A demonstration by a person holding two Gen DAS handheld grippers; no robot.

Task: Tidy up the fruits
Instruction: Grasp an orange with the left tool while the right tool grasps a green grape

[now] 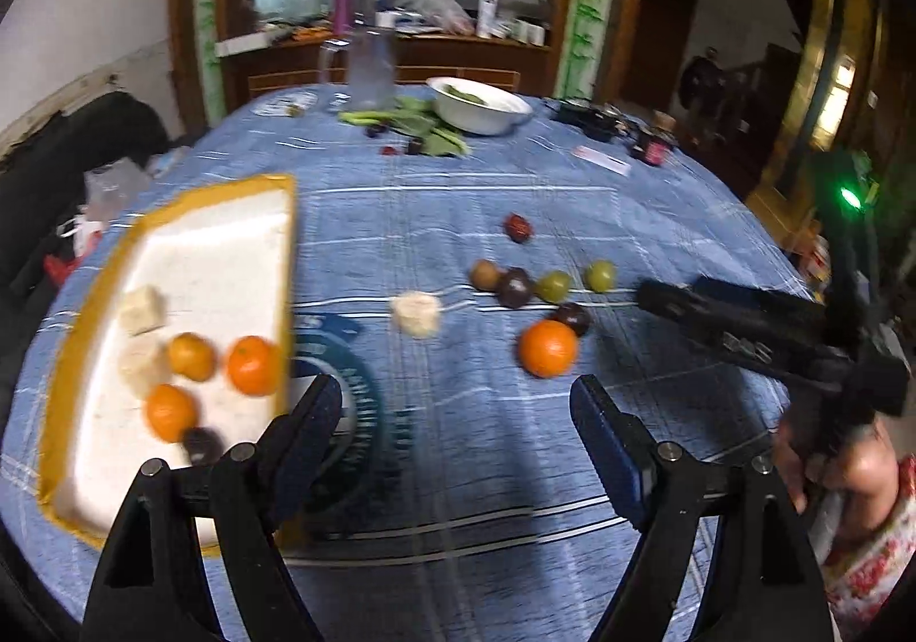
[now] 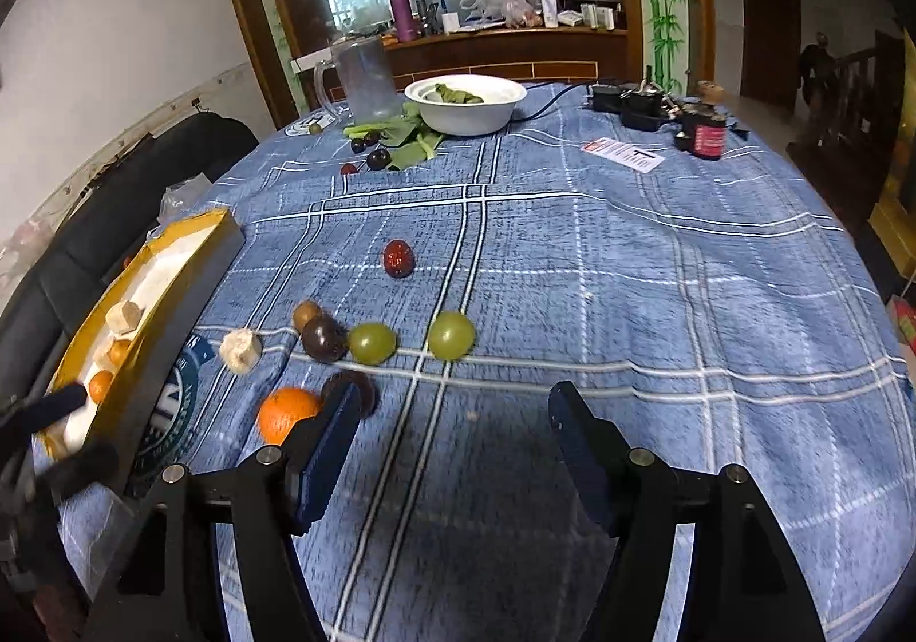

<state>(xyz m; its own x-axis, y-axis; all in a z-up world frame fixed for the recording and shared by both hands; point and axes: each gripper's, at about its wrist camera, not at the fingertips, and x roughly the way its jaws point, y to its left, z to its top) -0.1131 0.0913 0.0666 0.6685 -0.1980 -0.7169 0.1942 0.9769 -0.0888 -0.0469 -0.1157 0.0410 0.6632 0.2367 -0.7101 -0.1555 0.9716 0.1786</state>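
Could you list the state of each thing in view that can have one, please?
Left gripper: open, nothing between its fingers.
Right gripper: open, holding nothing.
Tray: partly filled with fruit.
Orange on the cloth: loose, outside the tray.
Banana piece: on the cloth, peeled.
White bowl: upright, greens inside.
Clear jug: upright.

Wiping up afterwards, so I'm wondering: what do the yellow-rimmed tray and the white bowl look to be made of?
Tray: probably foam, with a matte, grainy white bed and yellow tape-like edging. White bowl: smooth with a slight sheen, so likely enamel, ceramic or plastic; the look leaves it open.
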